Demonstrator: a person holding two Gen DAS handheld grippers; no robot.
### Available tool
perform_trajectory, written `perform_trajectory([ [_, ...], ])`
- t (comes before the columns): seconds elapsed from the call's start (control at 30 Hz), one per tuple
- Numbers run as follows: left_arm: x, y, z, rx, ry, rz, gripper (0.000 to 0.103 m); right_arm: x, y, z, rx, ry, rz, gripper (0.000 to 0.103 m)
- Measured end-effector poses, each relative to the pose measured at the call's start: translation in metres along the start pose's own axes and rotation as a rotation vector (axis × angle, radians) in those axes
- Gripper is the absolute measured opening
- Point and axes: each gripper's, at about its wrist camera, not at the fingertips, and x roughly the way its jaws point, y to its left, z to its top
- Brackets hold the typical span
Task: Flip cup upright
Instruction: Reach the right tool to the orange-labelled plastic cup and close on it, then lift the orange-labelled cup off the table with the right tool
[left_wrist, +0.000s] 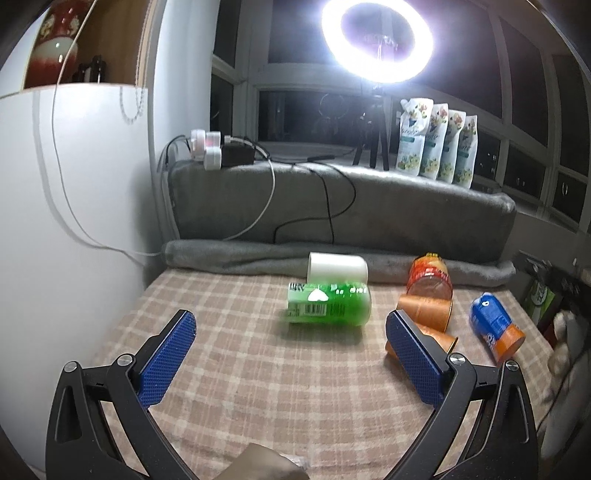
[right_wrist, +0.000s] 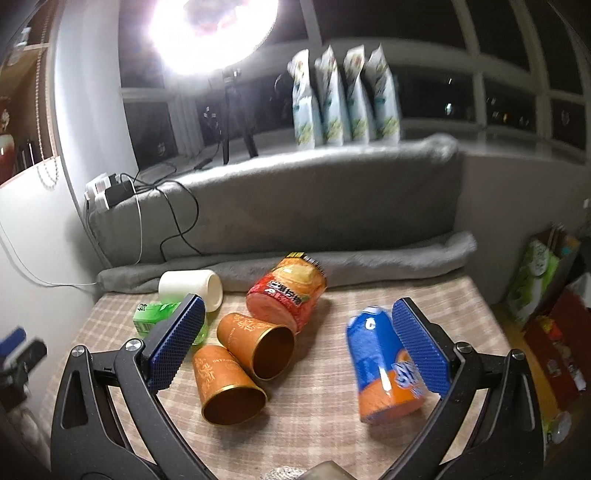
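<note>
Several cups lie on their sides on the checked cloth (right_wrist: 325, 435). In the right wrist view two orange cups lie with open mouths toward me, one nearer (right_wrist: 225, 384) and one behind it (right_wrist: 258, 343). A white cup (right_wrist: 190, 286) lies at the back left, a green one (right_wrist: 162, 314) before it, a red snack cup (right_wrist: 291, 291) in the middle, a blue and orange can (right_wrist: 384, 365) on the right. My right gripper (right_wrist: 299, 347) is open above the orange cups. My left gripper (left_wrist: 291, 350) is open before the green cup (left_wrist: 328, 302); the white cup (left_wrist: 336, 267) lies behind.
A grey blanket roll (left_wrist: 258, 254) and a grey padded wall (right_wrist: 314, 206) bound the far edge. Cables (left_wrist: 328, 206) hang over it. A ring light (left_wrist: 376, 37) on a tripod and several pouches (right_wrist: 343, 99) stand on the sill. A white cabinet (left_wrist: 74, 221) is on the left.
</note>
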Motion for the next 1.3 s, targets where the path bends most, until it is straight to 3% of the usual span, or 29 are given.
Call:
perform_trajectory([
  [0.13,0.008,0.005,-0.006,-0.024,0.059,-0.024,0.102,0.039,0.003,0.017,-0.002,0.091,0.039,0.103],
  [0.3,0.021,0.011,-0.018,-0.049,0.165,-0.074,0.102,0.103,-0.002,0.032,0.082,0.276,0.114,0.103],
  [0.4,0.023,0.013,-0.024,-0.053,0.186,-0.077,0.102,0.143,-0.011,0.036,0.17,0.384,0.123,0.103],
  [0.6,0.022,0.019,-0.027,-0.068,0.202,-0.073,0.102,0.19,-0.013,0.037,0.222,0.503,0.106,0.103],
  [1.03,0.021,0.026,-0.026,-0.077,0.192,-0.056,0.102,0.26,-0.012,0.015,0.311,0.641,0.094,0.103],
  [1.1,0.021,0.027,-0.026,-0.081,0.19,-0.049,0.102,0.266,-0.011,0.011,0.311,0.653,0.095,0.094],
  [1.3,0.02,0.032,-0.026,-0.089,0.184,-0.029,0.102,0.264,-0.017,0.011,0.342,0.651,0.116,0.091],
])
